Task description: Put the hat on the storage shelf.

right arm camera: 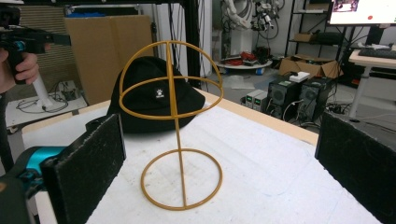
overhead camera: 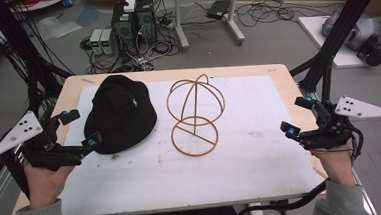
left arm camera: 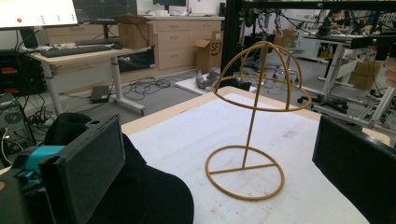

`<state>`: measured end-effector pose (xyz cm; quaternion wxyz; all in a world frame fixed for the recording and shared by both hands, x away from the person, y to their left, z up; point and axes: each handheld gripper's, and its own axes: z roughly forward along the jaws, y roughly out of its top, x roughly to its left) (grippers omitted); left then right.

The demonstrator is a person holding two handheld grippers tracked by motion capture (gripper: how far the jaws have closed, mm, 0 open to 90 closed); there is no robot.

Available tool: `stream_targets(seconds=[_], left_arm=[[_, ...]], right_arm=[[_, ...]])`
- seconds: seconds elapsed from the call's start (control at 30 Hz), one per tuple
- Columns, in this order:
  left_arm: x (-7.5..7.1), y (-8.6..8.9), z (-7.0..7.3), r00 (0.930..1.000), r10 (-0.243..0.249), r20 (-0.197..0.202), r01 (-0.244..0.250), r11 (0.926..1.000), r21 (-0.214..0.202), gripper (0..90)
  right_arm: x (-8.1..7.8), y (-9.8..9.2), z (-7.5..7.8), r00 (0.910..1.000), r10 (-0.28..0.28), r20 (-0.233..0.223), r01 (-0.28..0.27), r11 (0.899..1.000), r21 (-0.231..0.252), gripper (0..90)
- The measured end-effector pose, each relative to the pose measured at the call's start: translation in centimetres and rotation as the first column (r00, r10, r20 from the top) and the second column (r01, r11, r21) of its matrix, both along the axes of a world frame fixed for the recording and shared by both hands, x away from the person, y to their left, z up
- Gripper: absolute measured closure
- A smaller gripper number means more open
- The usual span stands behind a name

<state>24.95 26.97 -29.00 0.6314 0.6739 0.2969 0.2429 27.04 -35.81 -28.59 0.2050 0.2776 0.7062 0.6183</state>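
Black hat [overhead camera: 120,114] bears small white patch, unreadable; left tool [overhead camera: 81,128], right tool [overhead camera: 295,116] wide open, empty.

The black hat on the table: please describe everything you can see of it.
The black hat is a soft fabric bucket hat with a small white logo patch on its crown. It lies brim down on the white mat, left of the wire hat stand, not touching it. The left gripper stands open at its left edge; contact is unclear.
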Motion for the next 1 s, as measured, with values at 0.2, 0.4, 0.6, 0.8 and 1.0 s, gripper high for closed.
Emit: stream_targets(seconds=[0.2, 0.4, 0.6, 0.8, 1.0], left_arm=[[-0.10, -0.07, 0.07, 1.0000, -0.001, 0.001, 0.001, 0.9999, -0.012, 2.6], [-0.07, -0.02, 0.07, 1.0000, 0.010, 0.002, -0.010, 0.9999, -0.007, 2.6], [-0.03, 0.00, 0.04, 0.9998, 0.022, 0.000, -0.022, 0.9998, -0.004, 2.6], [0.26, 0.16, -0.11, 0.9984, 0.054, -0.016, -0.054, 0.9984, -0.016, 2.6], [0.38, 0.41, -0.24, 0.9968, 0.077, -0.022, -0.078, 0.9966, -0.025, 2.6]], right_arm=[[0.11, -0.05, -0.04, 1.0000, 0.003, 0.003, -0.003, 1.000, -0.004, 0.8], [0.12, -0.29, -0.09, 1.0000, -0.003, -0.003, 0.003, 1.000, -0.001, 0.8], [0.22, -0.33, -0.20, 1.0000, -0.003, -0.003, 0.003, 1.000, -0.005, 0.8], [0.12, -0.43, -0.20, 0.9999, -0.005, -0.010, 0.005, 1.000, 0.003, 0.8], [0.21, -0.15, -0.34, 1.0000, 0.000, -0.009, 0.000, 1.000, -0.006, 0.8]])
